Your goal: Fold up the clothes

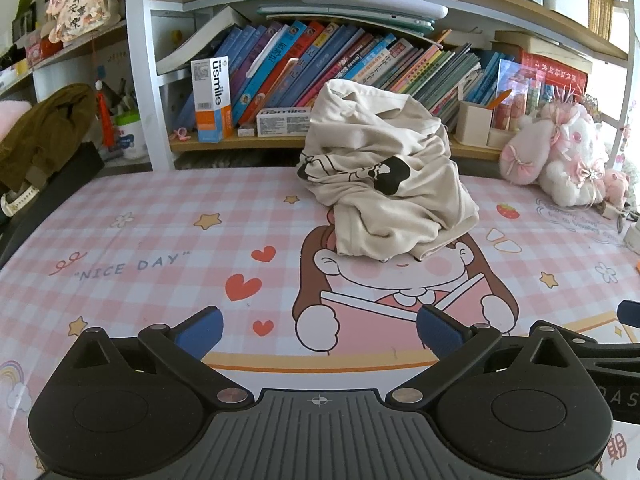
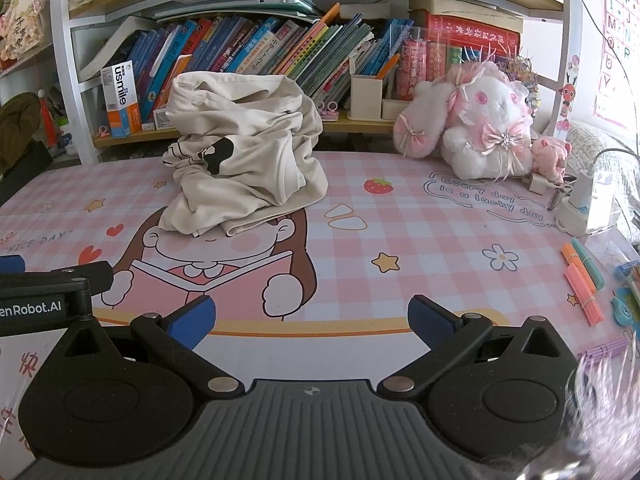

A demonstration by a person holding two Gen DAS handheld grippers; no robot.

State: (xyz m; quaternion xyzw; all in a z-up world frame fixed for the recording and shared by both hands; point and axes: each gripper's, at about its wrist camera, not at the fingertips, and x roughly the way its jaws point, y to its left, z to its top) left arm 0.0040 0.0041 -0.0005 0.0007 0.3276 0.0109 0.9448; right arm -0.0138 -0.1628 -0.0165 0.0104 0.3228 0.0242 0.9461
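Note:
A cream garment (image 1: 384,172) with black print lies crumpled in a tall heap on the pink checked desk mat (image 1: 160,240), near the back, in front of the bookshelf. The right wrist view has the same garment (image 2: 244,164) left of centre. My left gripper (image 1: 320,330) stands open well short of the heap, nothing between its blue pads (image 1: 200,330). The right gripper (image 2: 312,322) is open too, hovering over the mat's front part with empty jaws. The left gripper's body (image 2: 44,292) shows at the left edge of the right wrist view.
A bookshelf (image 1: 320,72) full of books runs behind the mat. A pink and white plush rabbit (image 2: 476,124) sits at the back right. A charger and cable (image 2: 580,204), coloured sticks (image 2: 580,280) and small items line the right edge. An olive garment (image 1: 44,132) hangs at far left.

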